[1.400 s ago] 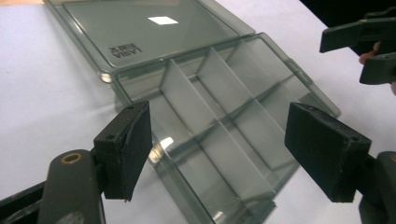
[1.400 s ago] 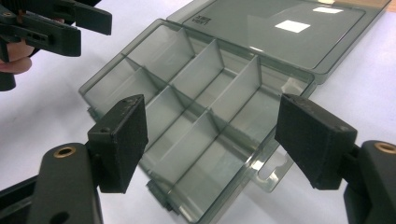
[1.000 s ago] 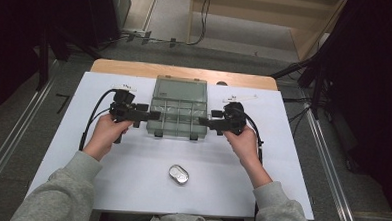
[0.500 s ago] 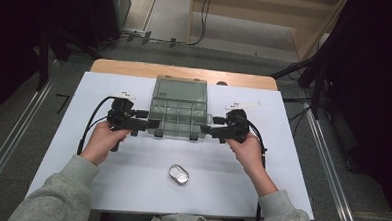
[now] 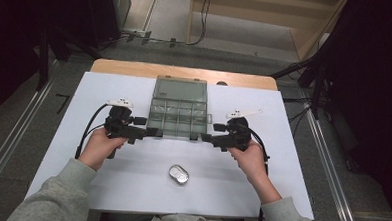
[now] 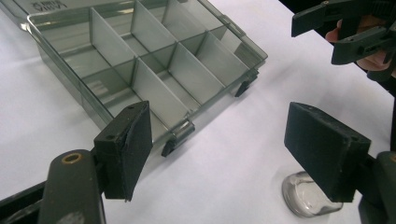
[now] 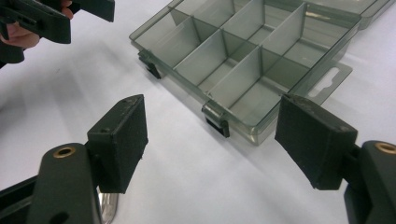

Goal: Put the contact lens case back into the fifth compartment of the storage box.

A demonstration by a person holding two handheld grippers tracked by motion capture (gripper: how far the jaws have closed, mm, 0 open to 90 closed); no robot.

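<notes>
Two black two-jaw grippers flank a smoky grey translucent plastic compartment box (image 5: 177, 117) that lies open on the white sheet covering the bench (image 5: 300, 195), near the middle of the bench's far edge, with its lid (image 5: 181, 89) folded back flat toward that edge. The left gripper (image 5: 155, 133) sits just beside the box's near left corner, and its jaws stand wide apart with nothing between them. The right gripper (image 5: 204, 137) sits just beside the near right corner, jaws likewise spread wide and holding nothing. In the left gripper view the box (image 6: 140, 60) shows its divided compartments, and two small dark latches (image 6: 177, 137) hang from its near wall, apart from the jaws. The right gripper view shows the same latches (image 7: 215, 119) along the near wall of the box (image 7: 243, 56) and a clear hang tab (image 7: 327, 79) jutting from one end. A small oval silvery metal tin (image 5: 178, 174) rests on the sheet toward the bench's near edge, between the two forearms and well apart from the box.
</notes>
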